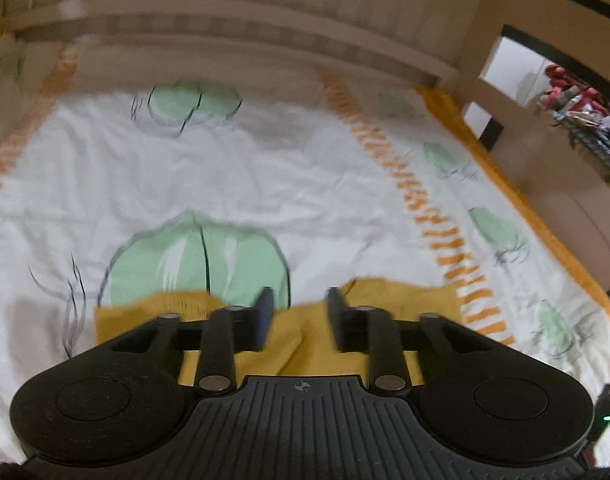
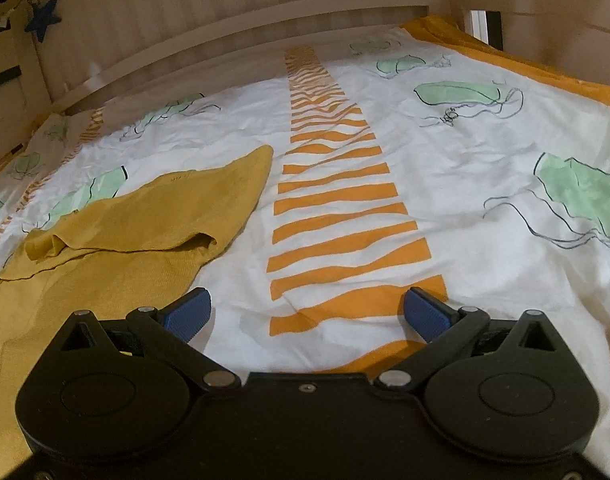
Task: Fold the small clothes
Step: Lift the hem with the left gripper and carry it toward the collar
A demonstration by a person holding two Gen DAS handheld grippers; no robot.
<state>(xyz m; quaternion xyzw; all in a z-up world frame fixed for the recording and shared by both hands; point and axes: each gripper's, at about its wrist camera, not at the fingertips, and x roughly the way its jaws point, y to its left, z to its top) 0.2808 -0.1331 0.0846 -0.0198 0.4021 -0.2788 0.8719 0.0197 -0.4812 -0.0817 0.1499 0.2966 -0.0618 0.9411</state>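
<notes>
A small mustard-yellow garment (image 1: pixel 405 300) lies flat on the bed, partly hidden under my left gripper (image 1: pixel 300 294). Its black fingers (image 1: pixel 265 312) stand a little apart just over the cloth, and nothing is pinched between them. In the right wrist view the same garment (image 2: pixel 165 208) lies to the left, one part folded over onto itself with a rumpled edge. My right gripper (image 2: pixel 307 294) is wide open over the bare sheet to the right of the garment, its blue pads (image 2: pixel 189 314) holding nothing.
The bed is covered with a white sheet (image 2: pixel 465 200) printed with green shapes and an orange striped band (image 2: pixel 337 216). A wooden headboard (image 2: pixel 225 20) runs along the far side. A shelf with clothes (image 1: pixel 573 100) stands past the right edge.
</notes>
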